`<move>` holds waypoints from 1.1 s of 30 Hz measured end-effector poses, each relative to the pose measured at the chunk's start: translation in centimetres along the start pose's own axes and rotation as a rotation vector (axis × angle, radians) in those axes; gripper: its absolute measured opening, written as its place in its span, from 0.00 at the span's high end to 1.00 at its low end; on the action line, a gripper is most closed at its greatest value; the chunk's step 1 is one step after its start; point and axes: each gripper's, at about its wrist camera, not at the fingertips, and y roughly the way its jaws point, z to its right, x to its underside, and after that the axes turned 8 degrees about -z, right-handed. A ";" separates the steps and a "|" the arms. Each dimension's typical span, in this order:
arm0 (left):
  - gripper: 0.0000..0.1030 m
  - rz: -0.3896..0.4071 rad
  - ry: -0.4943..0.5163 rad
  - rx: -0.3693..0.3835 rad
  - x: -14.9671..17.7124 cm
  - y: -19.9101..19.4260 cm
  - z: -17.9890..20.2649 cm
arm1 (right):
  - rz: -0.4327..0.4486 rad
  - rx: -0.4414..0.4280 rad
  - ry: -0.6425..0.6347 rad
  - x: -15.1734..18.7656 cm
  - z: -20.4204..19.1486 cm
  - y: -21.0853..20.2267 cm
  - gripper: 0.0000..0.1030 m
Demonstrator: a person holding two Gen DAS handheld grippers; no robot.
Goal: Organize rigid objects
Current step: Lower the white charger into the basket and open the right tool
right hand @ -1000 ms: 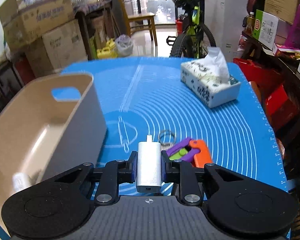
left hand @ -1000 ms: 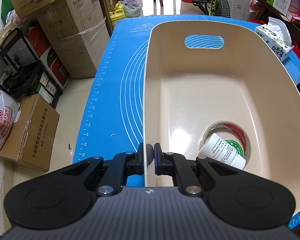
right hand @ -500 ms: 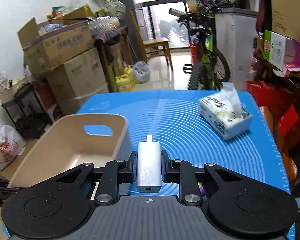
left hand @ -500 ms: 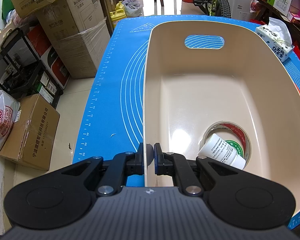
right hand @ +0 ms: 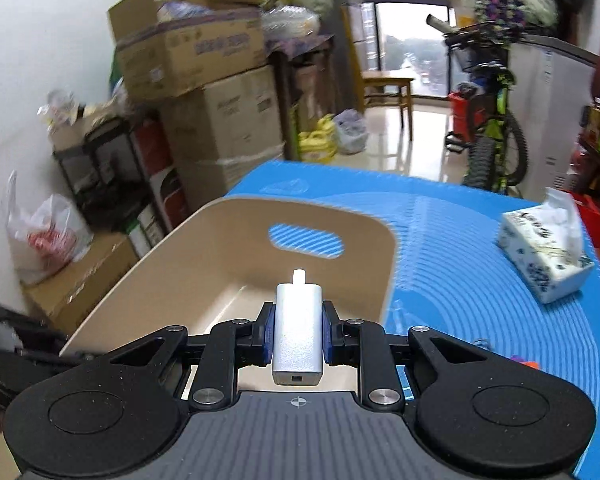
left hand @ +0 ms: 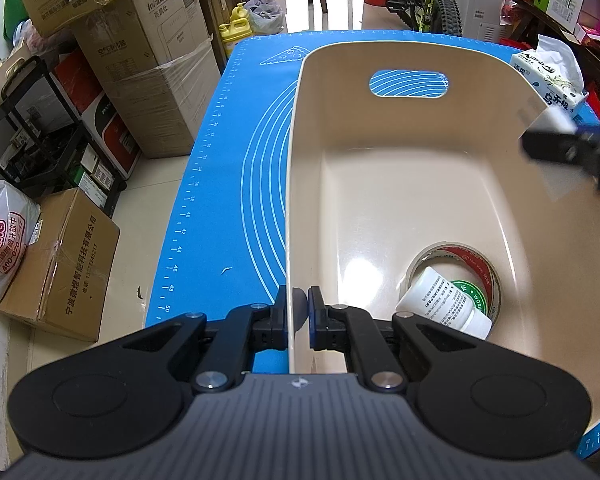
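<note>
The left tool is clamped on the near wall of the beige plastic bin, low in the frame. The right tool is clamped on a silver metal rectangular block, held above the bin's near end at lower centre. A white bottle lies on a tape roll inside the bin.

Bottle on tape roll in bin
</note>
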 end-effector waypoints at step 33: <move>0.90 -0.001 -0.002 -0.004 -0.3 -0.1 0.2 | -0.103 -0.063 -0.051 1.4 0.2 -2.7 0.34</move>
